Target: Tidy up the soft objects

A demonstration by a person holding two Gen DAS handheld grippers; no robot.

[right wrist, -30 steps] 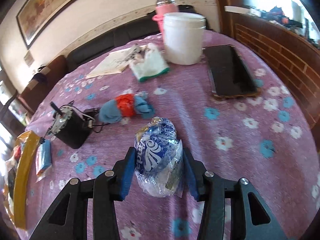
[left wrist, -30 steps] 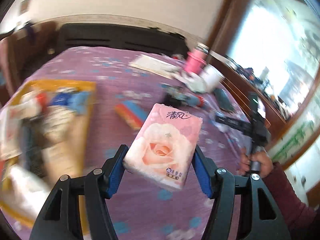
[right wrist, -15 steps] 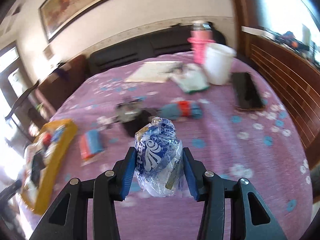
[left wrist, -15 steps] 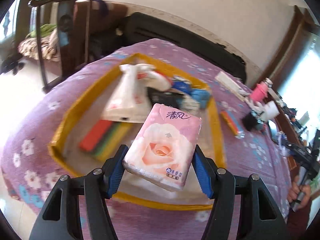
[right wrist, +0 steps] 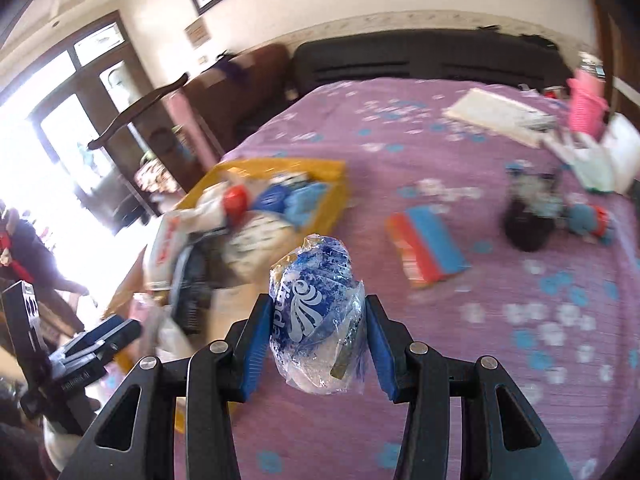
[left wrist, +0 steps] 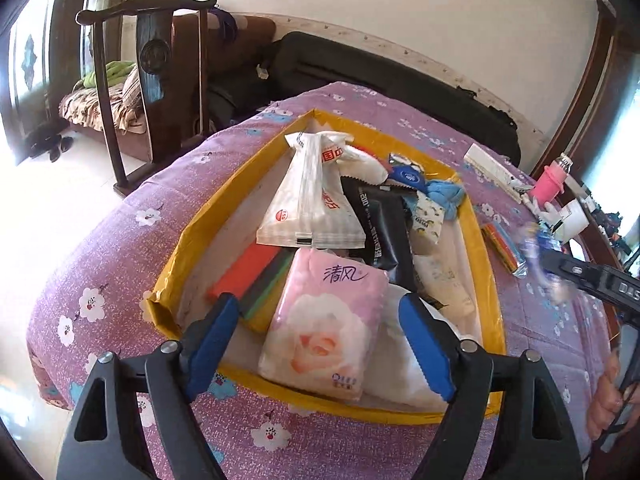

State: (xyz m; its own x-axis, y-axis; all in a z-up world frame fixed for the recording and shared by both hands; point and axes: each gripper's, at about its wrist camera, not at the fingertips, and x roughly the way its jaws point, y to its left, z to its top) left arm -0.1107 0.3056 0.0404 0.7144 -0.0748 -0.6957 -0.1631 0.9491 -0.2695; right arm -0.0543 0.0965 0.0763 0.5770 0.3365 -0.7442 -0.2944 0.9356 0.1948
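Observation:
My left gripper (left wrist: 320,344) is open above the near end of the yellow box (left wrist: 192,220). The pink rose tissue pack (left wrist: 324,324) lies free between its spread fingers, resting in the box on other soft packs. My right gripper (right wrist: 316,340) is shut on a blue and clear plastic packet (right wrist: 316,312) and holds it above the purple flowered cloth, right of the yellow box (right wrist: 332,188). The box holds a white bag (left wrist: 308,200), a black pack (left wrist: 380,224) and coloured sponges (left wrist: 256,280).
A red and blue sponge pack (right wrist: 428,244), a black device (right wrist: 528,220) and a blue and red soft toy (right wrist: 592,220) lie on the cloth. A pink bottle (right wrist: 586,100), a white tub and papers stand at the far right. A wooden chair (left wrist: 160,76) stands beyond the table's left edge.
My left gripper has opened and let the tissue pack drop into the box. My right gripper has swung left towards the box with the packet still held.

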